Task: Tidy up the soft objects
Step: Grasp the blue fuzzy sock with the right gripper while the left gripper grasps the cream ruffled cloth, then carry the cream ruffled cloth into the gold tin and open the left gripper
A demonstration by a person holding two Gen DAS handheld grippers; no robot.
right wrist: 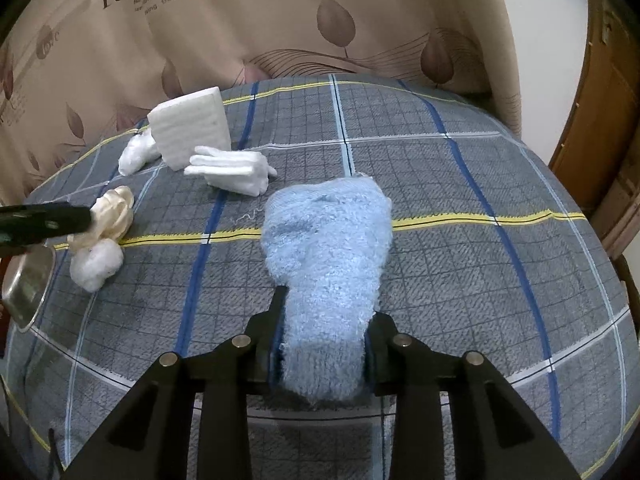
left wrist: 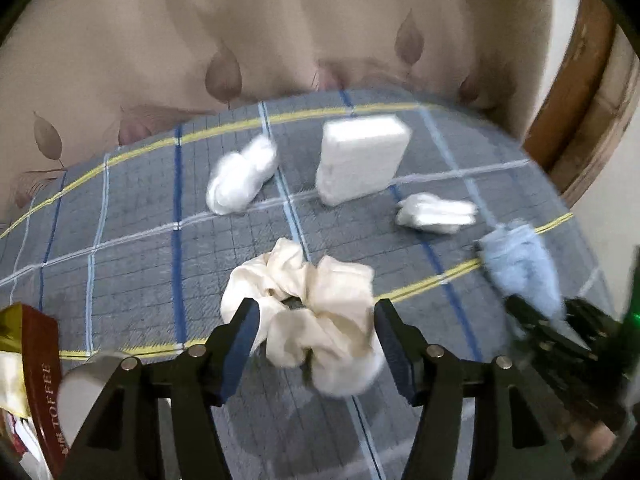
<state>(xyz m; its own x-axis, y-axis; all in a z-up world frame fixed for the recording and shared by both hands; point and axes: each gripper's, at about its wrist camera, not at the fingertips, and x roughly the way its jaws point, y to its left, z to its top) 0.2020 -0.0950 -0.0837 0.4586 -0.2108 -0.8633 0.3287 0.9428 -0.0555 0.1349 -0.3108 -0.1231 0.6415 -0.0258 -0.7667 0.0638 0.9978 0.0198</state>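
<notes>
Gripping now: the right tool (right wrist: pixel 322 344) is clamped on the narrow end of a fluffy blue sock (right wrist: pixel 328 248), whose wide end lies on the counter (right wrist: pixel 480 280).
Left tool (left wrist: pixel 316 332): jaws wide, bracketing a cream scrunchie (left wrist: pixel 304 304); the pads do not look pressed in, though the frame is blurred.
Slip risk: the sock's deep, loose pile could compress and slide out of a narrow pinch if lifted fast; only one end is caught, so the rest would drag or swing.
Miss risk: the scrunchie is glossy, ruffled satin around a hollow ring; a closing pad may catch only a fold and let it spring free.
Snag risk: a white cotton ball (right wrist: pixel 96 266) lies touching the scrunchie and could be taken along with it.
Others: white glove (right wrist: pixel 232 170), flat and limp; a balled white cloth (left wrist: pixel 242 174); a rigid-looking white foam block (left wrist: pixel 362 158) standing on edge, easily toppled.
Surface: woven checked cloth, coarse, likely to cling to fibres.
Edge clutter: toffee box (left wrist: pixel 40 384) and metal tray (right wrist: pixel 28 284) at the left tool's side.
</notes>
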